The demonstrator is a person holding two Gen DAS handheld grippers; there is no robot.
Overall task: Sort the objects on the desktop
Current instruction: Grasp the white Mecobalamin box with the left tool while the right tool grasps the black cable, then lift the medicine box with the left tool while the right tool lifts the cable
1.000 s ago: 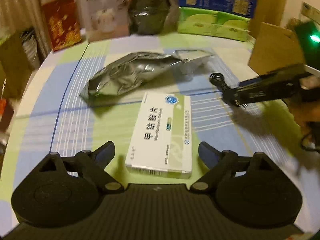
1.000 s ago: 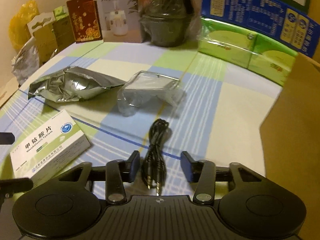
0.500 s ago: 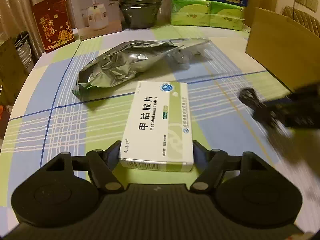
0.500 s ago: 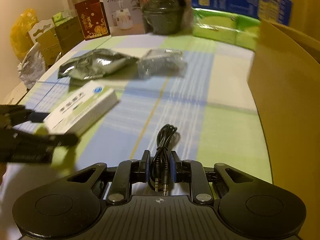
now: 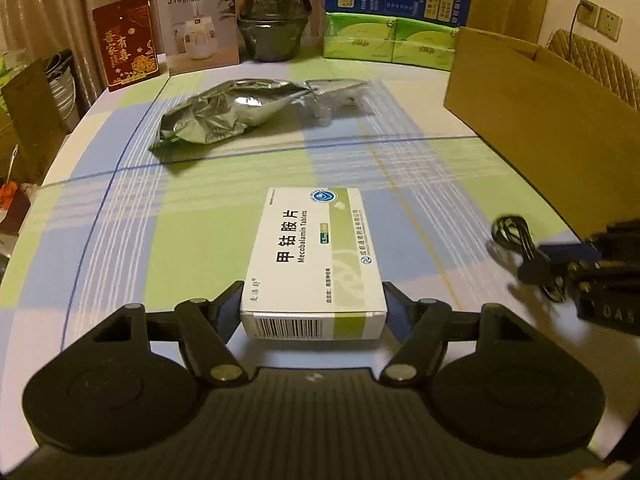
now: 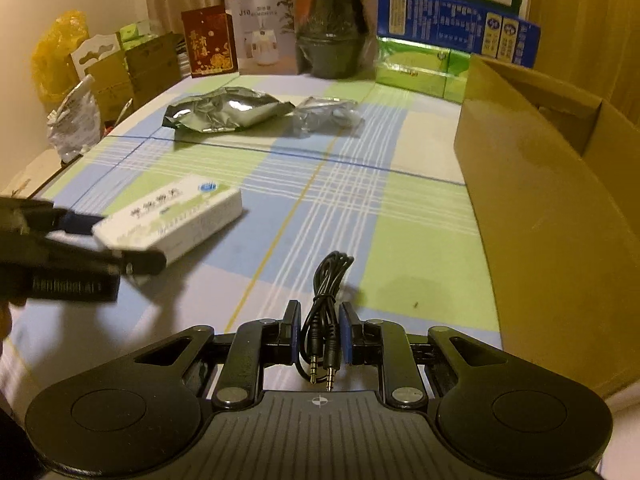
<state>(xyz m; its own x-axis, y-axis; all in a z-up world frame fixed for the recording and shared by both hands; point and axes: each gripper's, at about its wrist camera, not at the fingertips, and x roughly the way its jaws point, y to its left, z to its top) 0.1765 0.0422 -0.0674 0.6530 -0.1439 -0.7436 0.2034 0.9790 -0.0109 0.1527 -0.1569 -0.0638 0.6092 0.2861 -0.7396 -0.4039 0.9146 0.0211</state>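
Note:
My left gripper (image 5: 314, 294) is shut on a white and green medicine box (image 5: 316, 256), held a little above the checked tablecloth. The box also shows in the right wrist view (image 6: 172, 216), with the left gripper (image 6: 108, 240) around it. My right gripper (image 6: 320, 326) is shut on a coiled black audio cable (image 6: 326, 292), its two plugs pointing back at the camera. In the left wrist view the right gripper (image 5: 560, 264) holds the cable (image 5: 514, 234) at the right edge. A crumpled silver foil bag (image 5: 228, 116) and a clear plastic bag (image 6: 328, 114) lie farther back.
An open cardboard box (image 6: 560, 184) stands at the table's right side. At the back stand a red card (image 5: 126, 58), a humidifier box (image 5: 198, 26), a dark pot (image 5: 274, 28), and green tissue packs (image 5: 390, 42). Bags and cartons (image 6: 76, 92) sit beyond the left edge.
My left gripper closed on the medicine box and lifted it. My right gripper closed on the cable and drew it back toward the near table edge, beside the cardboard box.

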